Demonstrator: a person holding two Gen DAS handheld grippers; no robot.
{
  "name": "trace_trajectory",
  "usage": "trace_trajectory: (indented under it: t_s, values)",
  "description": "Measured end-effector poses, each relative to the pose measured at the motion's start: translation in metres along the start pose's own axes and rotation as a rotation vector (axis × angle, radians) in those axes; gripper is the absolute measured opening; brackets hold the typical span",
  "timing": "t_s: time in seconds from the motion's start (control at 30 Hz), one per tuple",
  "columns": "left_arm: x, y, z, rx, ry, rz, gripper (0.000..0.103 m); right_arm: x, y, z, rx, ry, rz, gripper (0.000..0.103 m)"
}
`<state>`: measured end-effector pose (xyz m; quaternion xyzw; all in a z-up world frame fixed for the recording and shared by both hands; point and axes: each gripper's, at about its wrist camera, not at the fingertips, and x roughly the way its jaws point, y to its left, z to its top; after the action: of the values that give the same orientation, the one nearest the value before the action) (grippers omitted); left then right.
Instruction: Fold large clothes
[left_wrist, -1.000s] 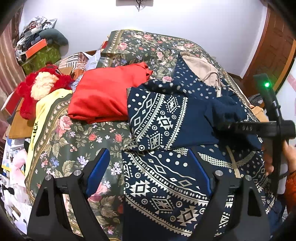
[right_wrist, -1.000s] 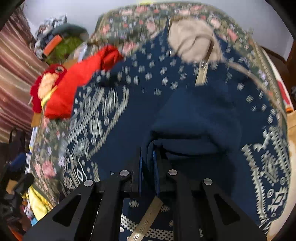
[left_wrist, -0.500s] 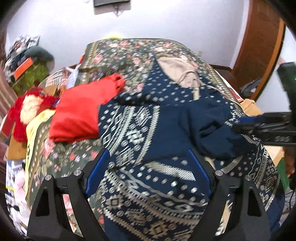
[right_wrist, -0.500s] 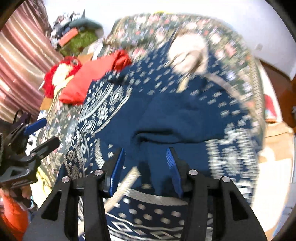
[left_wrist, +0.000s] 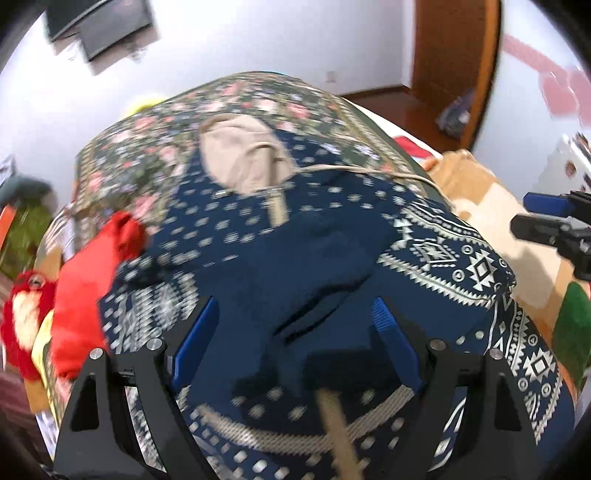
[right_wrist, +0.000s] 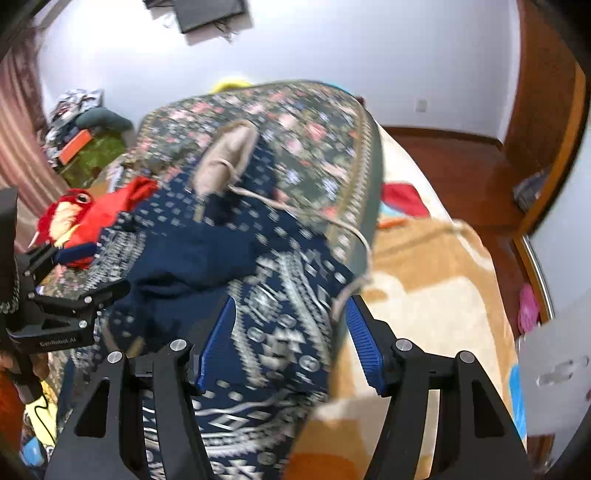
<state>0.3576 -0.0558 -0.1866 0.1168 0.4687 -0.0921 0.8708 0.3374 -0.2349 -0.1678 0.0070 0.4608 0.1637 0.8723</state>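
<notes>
A large navy garment (left_wrist: 424, 254) with white geometric patterns and a beige hood lining (left_wrist: 240, 158) lies spread on the floral bed, a plain navy part folded over its middle (left_wrist: 314, 266). It also shows in the right wrist view (right_wrist: 280, 295). My left gripper (left_wrist: 295, 347) is open and empty above the garment's near part, a beige strap below it. My right gripper (right_wrist: 291, 343) is open and empty over the garment's right edge; it shows at the right edge of the left wrist view (left_wrist: 554, 221). A beige drawstring (right_wrist: 354, 236) trails over the bed edge.
A red folded garment (left_wrist: 81, 288) and a red plush toy (right_wrist: 66, 214) lie at the left of the floral bedcover (left_wrist: 258, 96). A tan blanket (right_wrist: 436, 295) lies to the right of the bed. Clutter is piled at the far left, a wooden door at the right.
My right gripper opened, let go of the navy fold and moved right to the garment's edge. My left gripper moved right over the garment's middle. Both views are blurred by motion.
</notes>
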Motion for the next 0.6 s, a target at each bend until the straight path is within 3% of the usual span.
trace_trajectory:
  t_s: [0.13,0.3,0.37,0.5,0.57,0.6]
  values:
    - [0.038,-0.026,0.009,0.077,0.056,-0.015,0.085,0.018,-0.014,-0.013,0.037,0.051,0.005,0.058]
    - [0.086,-0.038,0.013,0.132,0.121,0.052,0.085,0.036,-0.020,-0.028,0.051,0.104,0.021,0.058]
    - [0.101,-0.034,0.014,0.107,0.132,0.054,0.085,0.042,-0.020,-0.031,0.053,0.119,0.034,0.058]
    - [0.112,-0.019,0.022,0.021,0.144,-0.014,0.084,0.050,-0.018,-0.037,0.054,0.142,0.044,0.058]
    - [0.114,-0.016,0.023,0.012,0.133,-0.029,0.079,0.052,-0.018,-0.038,0.064,0.150,0.048,0.058]
    - [0.114,-0.015,0.023,0.019,0.124,-0.032,0.069,0.054,-0.019,-0.038,0.068,0.152,0.049,0.058]
